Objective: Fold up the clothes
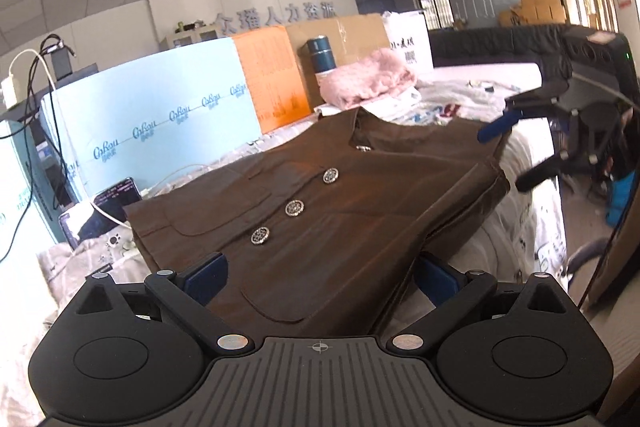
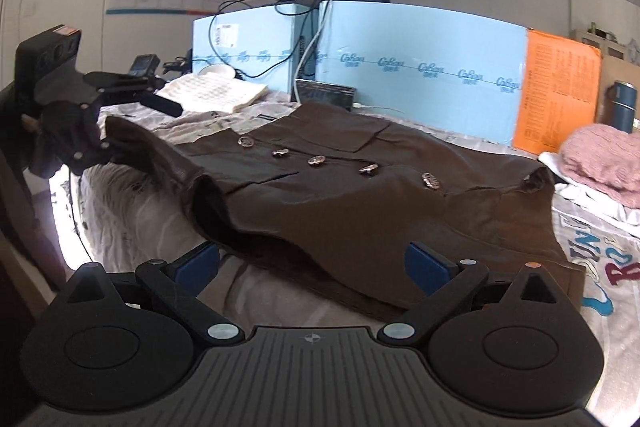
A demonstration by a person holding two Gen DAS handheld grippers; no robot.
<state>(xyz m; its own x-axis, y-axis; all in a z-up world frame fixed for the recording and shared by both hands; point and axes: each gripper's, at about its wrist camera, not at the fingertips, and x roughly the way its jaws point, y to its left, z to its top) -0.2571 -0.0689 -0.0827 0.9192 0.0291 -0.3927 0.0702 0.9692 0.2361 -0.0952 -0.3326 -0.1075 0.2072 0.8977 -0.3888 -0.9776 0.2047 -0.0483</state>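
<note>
Fingers wide apart on both sides, nothing pinched! The left gripper (image 1: pixel 320 279) sits low at the hem end of the brown vest (image 1: pixel 320 195), its blue pads straddling the fabric edge without pressing it. The right gripper (image 2: pixel 314 263) mirrors that from the side of the garment, jaws spread, cloth between but untouched. The vest lies buttoned, front up, spread on the bed (image 2: pixel 248 291) over a printed sheet, silver buttons (image 1: pixel 295 207) running in a line up the middle. That flat layout gives a clean centre line to fold about, by my reading. In the right view the near armhole edge is puffed up, likely an easy place to bite. A pink sweater (image 1: pixel 368 79) waits beyond the collar.
</note>
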